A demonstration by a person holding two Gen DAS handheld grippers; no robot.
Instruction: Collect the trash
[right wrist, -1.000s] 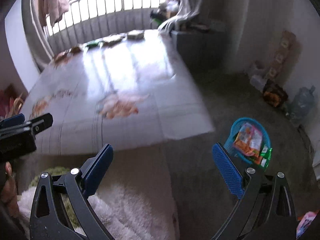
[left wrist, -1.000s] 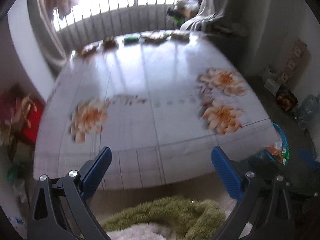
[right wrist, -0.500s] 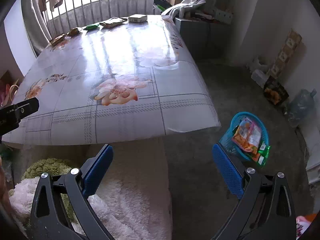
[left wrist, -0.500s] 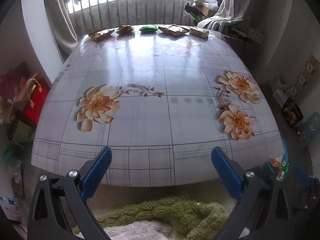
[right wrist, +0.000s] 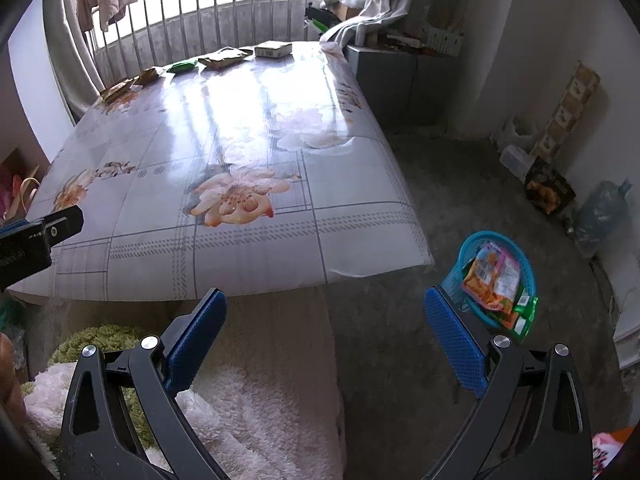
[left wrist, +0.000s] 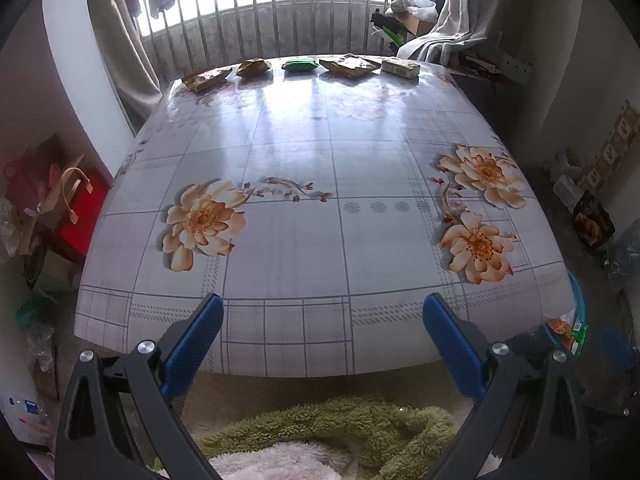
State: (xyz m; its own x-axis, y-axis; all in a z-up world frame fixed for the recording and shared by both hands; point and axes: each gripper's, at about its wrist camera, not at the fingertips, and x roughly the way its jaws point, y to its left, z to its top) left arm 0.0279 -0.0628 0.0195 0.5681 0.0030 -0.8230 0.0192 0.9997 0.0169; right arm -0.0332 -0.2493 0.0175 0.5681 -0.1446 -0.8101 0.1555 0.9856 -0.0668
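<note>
Several pieces of trash lie in a row along the far edge of the table: a brown wrapper [left wrist: 204, 79], a crumpled brown packet [left wrist: 253, 67], a green packet [left wrist: 300, 65], a flat brown packet [left wrist: 349, 65] and a pale box [left wrist: 400, 67]. The green packet [right wrist: 182, 66] and the pale box [right wrist: 273, 49] also show in the right wrist view. A blue basket [right wrist: 472, 248] with colourful wrappers stands on the floor right of the table. My left gripper [left wrist: 322, 332] is open and empty at the table's near edge. My right gripper [right wrist: 322, 328] is open and empty, left of the basket.
The table [left wrist: 304, 240] has a glossy floral cloth. A railing [left wrist: 280, 8] stands behind it. Fluffy green and white fabric [left wrist: 320, 432] lies below the grippers. A red bag [left wrist: 76, 208] sits at the left. Boxes and a water jug [right wrist: 600, 216] line the right wall.
Both views have steadied after motion blur. The left view has tilted up slightly toward the table's far edge. The right view has shifted a little, bringing the table and basket closer.
</note>
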